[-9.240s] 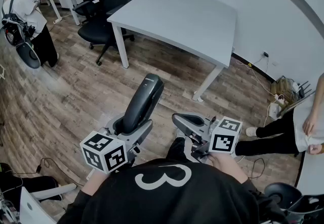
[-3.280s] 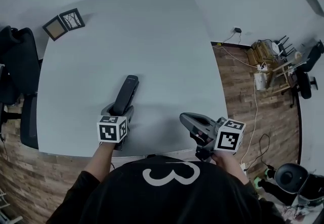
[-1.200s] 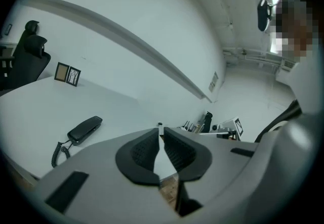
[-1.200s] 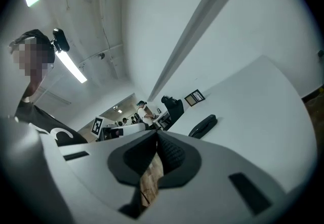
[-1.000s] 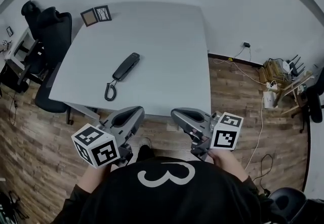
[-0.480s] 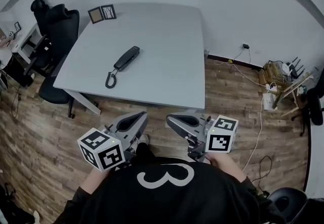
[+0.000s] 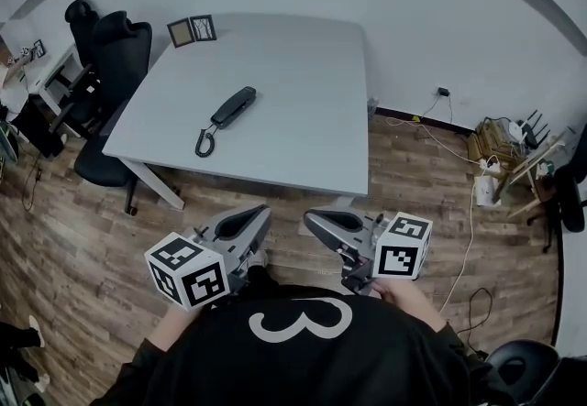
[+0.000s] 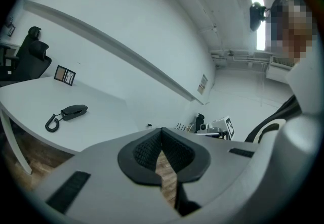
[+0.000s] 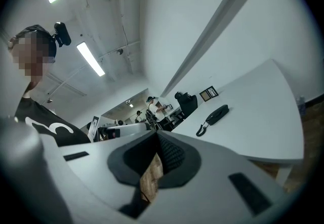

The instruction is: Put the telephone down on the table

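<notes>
The black telephone (image 7: 234, 107) lies flat on the grey table (image 7: 303, 93), its coiled cord (image 7: 204, 144) curling toward the near edge. Nothing touches it. My left gripper (image 7: 260, 212) hangs over the wood floor, well short of the table, shut and empty. Beside it my right gripper (image 7: 312, 216) is likewise shut with nothing in it. In the left gripper view the telephone (image 8: 74, 112) shows far off to the left of the closed left gripper (image 8: 162, 132). In the right gripper view the telephone (image 9: 216, 114) sits far beyond the right gripper (image 9: 156, 134).
Two small picture frames (image 7: 192, 29) stand at the table's far left corner. Black office chairs (image 7: 110, 47) crowd its left side. Cables and small devices (image 7: 514, 143) lie by the wall at the right. Wood floor (image 7: 275, 203) lies between me and the table.
Both grippers and the view have drawn back from the table, which now looks farther off. The telephone stays where the left gripper let it go earlier.
</notes>
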